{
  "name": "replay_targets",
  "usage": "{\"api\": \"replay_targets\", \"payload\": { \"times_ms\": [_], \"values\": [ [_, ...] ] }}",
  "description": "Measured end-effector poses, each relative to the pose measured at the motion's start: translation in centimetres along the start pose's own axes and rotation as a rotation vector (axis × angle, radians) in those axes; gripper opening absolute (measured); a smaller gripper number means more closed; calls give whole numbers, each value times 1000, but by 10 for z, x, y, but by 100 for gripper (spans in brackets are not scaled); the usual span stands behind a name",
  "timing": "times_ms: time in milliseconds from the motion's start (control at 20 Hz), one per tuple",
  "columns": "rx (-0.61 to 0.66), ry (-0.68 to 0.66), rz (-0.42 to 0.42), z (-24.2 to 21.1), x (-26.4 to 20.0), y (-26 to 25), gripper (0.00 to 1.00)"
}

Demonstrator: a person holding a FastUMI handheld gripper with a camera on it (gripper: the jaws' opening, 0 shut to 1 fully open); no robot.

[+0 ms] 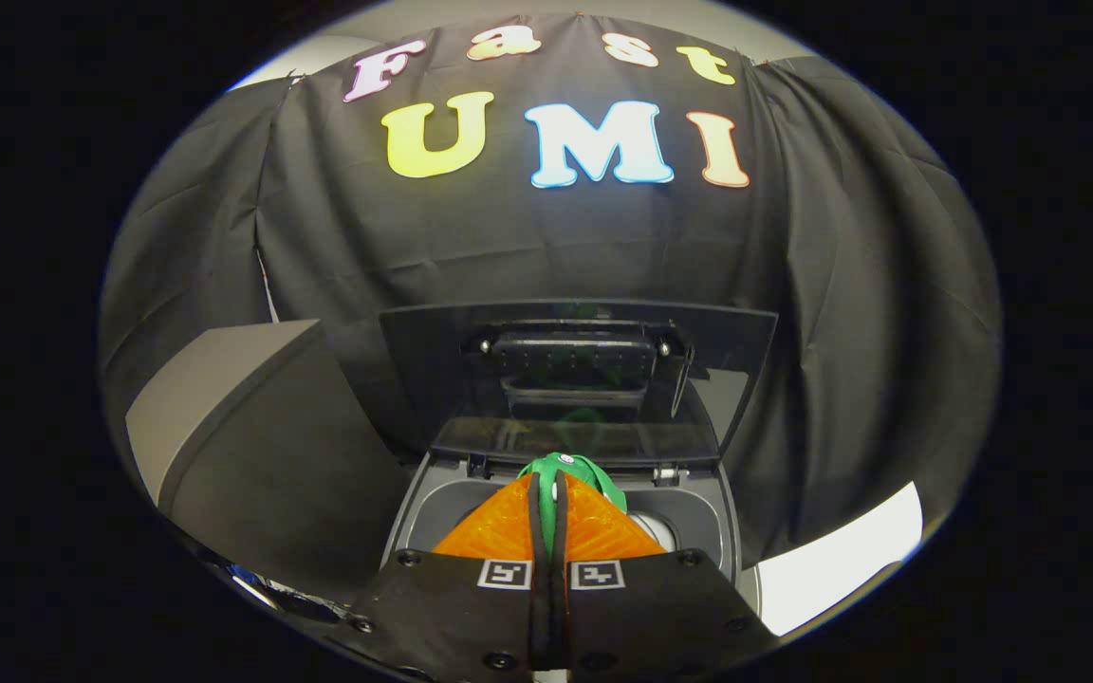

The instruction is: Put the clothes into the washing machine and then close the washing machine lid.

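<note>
My gripper (551, 479) is shut on a green and white piece of clothing (577, 471), which bunches up at the fingertips and hangs a little to their right. It is held above the open tub (689, 517) of a small grey top-loading washing machine. The machine's dark lid (575, 375) stands raised behind the opening, leaning back toward the black cloth wall. The inside of the tub is mostly hidden behind my fingers.
A grey box-like object (243, 427) stands just left of the machine. A pale floor patch (841, 564) shows to the right of the machine. The black cloth wall closes off the back.
</note>
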State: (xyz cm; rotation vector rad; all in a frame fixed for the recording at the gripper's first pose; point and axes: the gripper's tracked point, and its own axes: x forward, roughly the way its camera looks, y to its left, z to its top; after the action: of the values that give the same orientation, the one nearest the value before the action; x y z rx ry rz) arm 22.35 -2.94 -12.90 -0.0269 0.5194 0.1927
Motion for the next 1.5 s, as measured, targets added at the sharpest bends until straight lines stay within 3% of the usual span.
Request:
{"api": "replay_targets", "payload": {
  "times_ms": [200, 350, 400, 650, 1500],
  "values": [
    [-3, 37, -20, -20, 1, -4, 2],
    [22, 42, -33, -28, -3, -6, 11],
    [29, 28, -42, -24, -5, -8, 19],
    [14, -33, -61, -8, -13, -9, 100],
    [-23, -255, -40, 103, -6, 6, 98]
  ]
}}
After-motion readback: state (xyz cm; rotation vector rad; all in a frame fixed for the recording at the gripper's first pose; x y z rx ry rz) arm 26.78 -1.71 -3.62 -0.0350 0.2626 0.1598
